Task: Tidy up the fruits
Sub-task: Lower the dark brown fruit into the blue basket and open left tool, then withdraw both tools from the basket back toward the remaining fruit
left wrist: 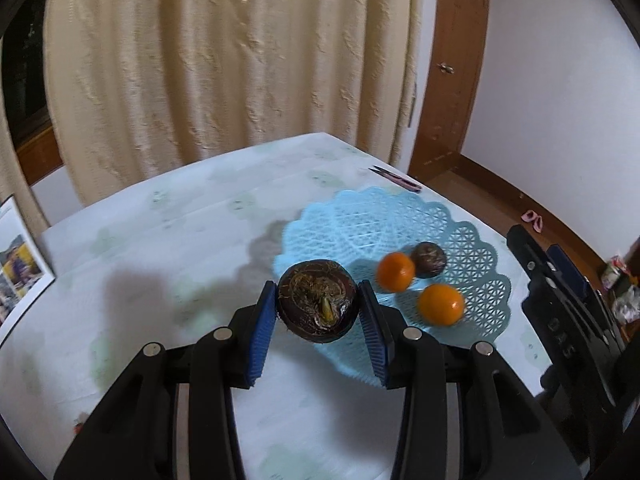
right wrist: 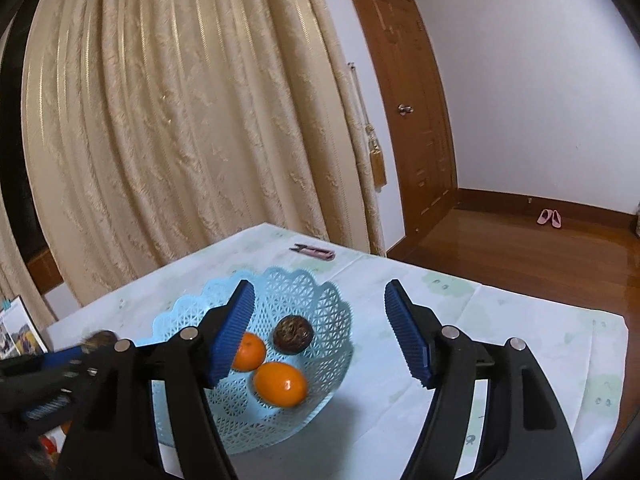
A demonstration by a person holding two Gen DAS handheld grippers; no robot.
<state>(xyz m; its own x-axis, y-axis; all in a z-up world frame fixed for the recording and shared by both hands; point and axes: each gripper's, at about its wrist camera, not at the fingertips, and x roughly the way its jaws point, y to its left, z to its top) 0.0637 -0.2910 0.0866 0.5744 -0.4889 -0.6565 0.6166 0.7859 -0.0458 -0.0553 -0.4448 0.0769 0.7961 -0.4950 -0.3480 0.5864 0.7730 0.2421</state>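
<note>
Progress: three fruits already lie in the basket, a fourth is held just short of it; by my reading the task is past halfway, though fruit outside both views cannot be ruled out.
Left gripper (left wrist: 318, 312): nearest item; narrow opening, blue pads pressed on either side of a dark round fruit; pitched downward toward the table.
Dark round fruit (left wrist: 317, 306): brown-purple, fibrous top with a small green-yellow sprout, possibly a water chestnut; carried clear of the cloth, over the near left rim of the basket.
Right gripper (right wrist: 320, 330): jaws wide apart, nothing between the pads; tilted slightly down, poised above the basket's near side; its body shows at the right edge of the left wrist view.
Table (left wrist: 180, 240): pale cloth with faint green print; shadow of the left gripper falls left of the basket.
Basket (left wrist: 480, 280): light blue plastic lattice, scalloped rim, standing right of centre on the table.
Near orange (right wrist: 280, 384): in the basket, nearest of the three.
Second orange (right wrist: 249, 351): just beyond and left, partly hidden by the right gripper's left pad.
Small dark fruit (right wrist: 293, 334): same kind as the held one, smaller, beside the second orange on the far side.
Remaining: lower and release the held fruit into the basket.
Pink clippers (right wrist: 314, 251): far table edge, well apart from the basket.
Curtain (right wrist: 180, 120): cream, behind the table.
</note>
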